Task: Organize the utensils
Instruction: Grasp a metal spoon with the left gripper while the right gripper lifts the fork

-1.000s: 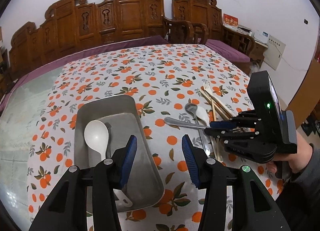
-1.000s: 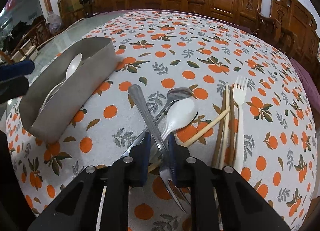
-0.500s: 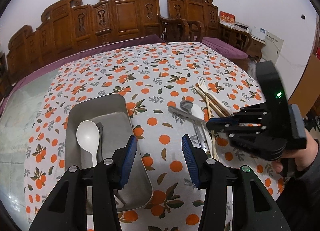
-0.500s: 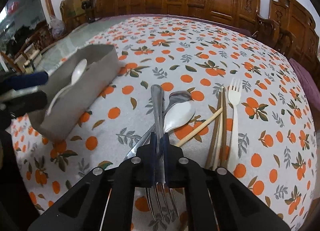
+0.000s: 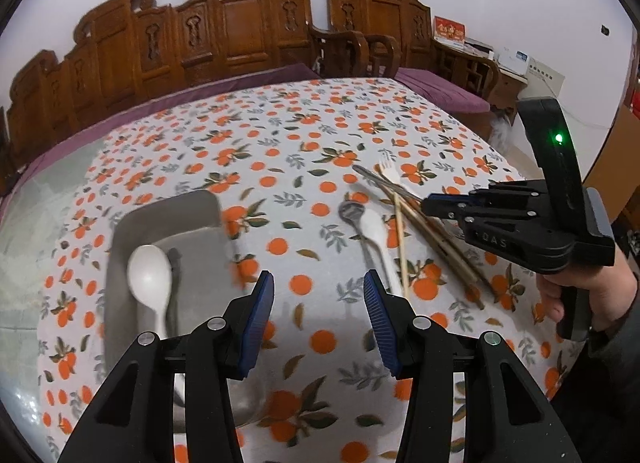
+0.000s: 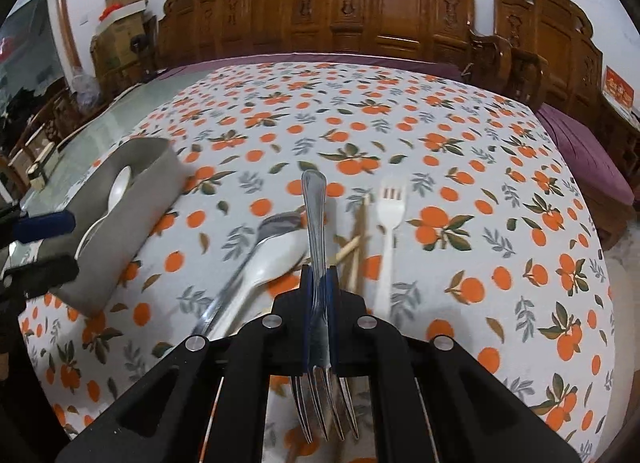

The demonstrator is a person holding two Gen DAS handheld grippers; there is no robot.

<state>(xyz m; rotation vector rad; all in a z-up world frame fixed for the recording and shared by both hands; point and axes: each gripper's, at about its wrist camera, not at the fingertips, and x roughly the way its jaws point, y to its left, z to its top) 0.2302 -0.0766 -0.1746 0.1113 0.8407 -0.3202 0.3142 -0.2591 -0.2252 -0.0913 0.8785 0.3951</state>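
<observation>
My right gripper (image 6: 319,275) is shut on a metal fork (image 6: 314,215), lifted above the table, handle pointing forward, tines toward the camera. In the left wrist view the right gripper (image 5: 430,205) holds the fork (image 5: 380,181) over the utensil pile. My left gripper (image 5: 319,295) is open and empty, just right of a grey metal tray (image 5: 168,219) holding a white spoon (image 5: 149,275). On the cloth lie a metal spoon (image 6: 276,225), a white spoon (image 6: 268,263), a white plastic fork (image 6: 390,219) and wooden chopsticks (image 6: 358,239).
The table has an orange-print cloth (image 5: 280,143). Carved wooden chairs (image 5: 240,23) line its far side. A purple cushioned bench (image 5: 436,91) stands at the right. The tray also shows at the left in the right wrist view (image 6: 132,207).
My right gripper closed on the metal fork, lifted it off the pile and swung its handle straight ahead. The left gripper pulled back a little from the tray.
</observation>
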